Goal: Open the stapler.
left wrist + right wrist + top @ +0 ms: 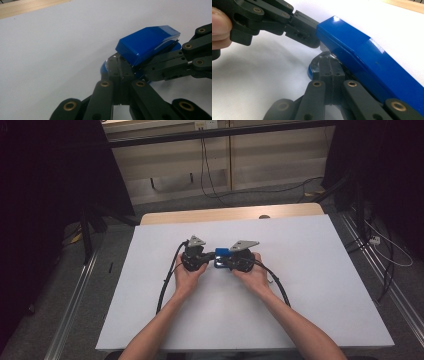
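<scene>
A blue stapler (221, 254) lies on the white table (300, 285) between my two grippers, which meet over it at the table's middle. In the left gripper view my left gripper (120, 63) has its jaws pressed together, with the tips against the shiny metal base under the stapler's blue top (147, 42). My right gripper (151, 68) reaches in from the right, under that top. The right gripper view shows my right gripper (329, 62) shut too, its tips at the stapler's (367, 57) base. There my left gripper (310, 37) touches the end of the blue top. I cannot tell whether either pinches a thin edge.
A strip of bare wood (225, 214) runs along the table's far edge. Black cables (167, 285) trail from both grippers across the white surface toward the person. Dark stands and floor cables (385, 250) flank the table on both sides.
</scene>
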Available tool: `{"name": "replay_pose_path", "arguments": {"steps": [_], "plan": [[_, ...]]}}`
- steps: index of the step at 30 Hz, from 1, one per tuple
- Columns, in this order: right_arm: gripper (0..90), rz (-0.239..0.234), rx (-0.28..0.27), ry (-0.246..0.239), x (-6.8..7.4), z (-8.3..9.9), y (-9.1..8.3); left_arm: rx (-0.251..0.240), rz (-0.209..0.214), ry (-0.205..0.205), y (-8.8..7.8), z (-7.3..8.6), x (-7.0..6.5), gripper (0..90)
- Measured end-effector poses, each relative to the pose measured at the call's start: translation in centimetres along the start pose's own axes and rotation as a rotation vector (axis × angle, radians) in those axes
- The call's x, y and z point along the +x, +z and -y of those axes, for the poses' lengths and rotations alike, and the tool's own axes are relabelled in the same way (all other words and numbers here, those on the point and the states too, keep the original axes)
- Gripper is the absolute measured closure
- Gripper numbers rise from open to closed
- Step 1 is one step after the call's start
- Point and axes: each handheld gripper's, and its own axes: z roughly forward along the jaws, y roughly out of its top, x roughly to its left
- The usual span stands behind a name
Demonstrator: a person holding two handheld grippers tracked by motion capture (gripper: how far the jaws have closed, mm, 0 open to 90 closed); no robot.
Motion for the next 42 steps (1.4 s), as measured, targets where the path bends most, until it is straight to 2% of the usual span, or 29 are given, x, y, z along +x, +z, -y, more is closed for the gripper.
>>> {"name": "replay_pose_path", "arguments": {"steps": [8, 16, 20, 22, 25, 32, 39, 42], "plan": [[90.0, 0.003, -0.003, 0.001, 0.0, 0.0, 0.0, -0.012, 0.007, 0.005, -0.3, -0.3, 0.0, 90.0], [90.0, 0.008, -0.002, 0.000, 0.1, 0.0, 0.0, -0.033, 0.020, -0.008, -0.6, -0.6, -0.2, 90.0], [90.0, 0.014, -0.005, -0.012, 0.2, 0.1, 0.0, -0.041, 0.037, -0.043, -0.7, -0.8, -0.2, 90.0], [90.0, 0.017, -0.004, -0.014, 0.3, 0.1, 0.0, -0.041, 0.027, -0.028, -0.8, -0.9, -0.3, 90.0], [90.0, 0.020, -0.006, -0.017, 0.3, 0.1, 0.0, -0.048, 0.034, -0.034, -0.8, -1.0, -0.3, 90.0], [90.0, 0.034, -0.005, -0.027, 0.5, 0.1, 0.0, -0.059, 0.037, -0.017, -1.1, -1.3, -0.5, 90.0], [90.0, 0.033, -0.006, -0.028, 0.5, 0.1, 0.0, -0.064, 0.039, -0.022, -1.0, -1.4, -0.5, 90.0], [90.0, 0.034, -0.006, -0.030, 0.5, 0.1, 0.0, -0.075, 0.041, -0.012, -1.1, -1.5, -0.6, 90.0]]}}
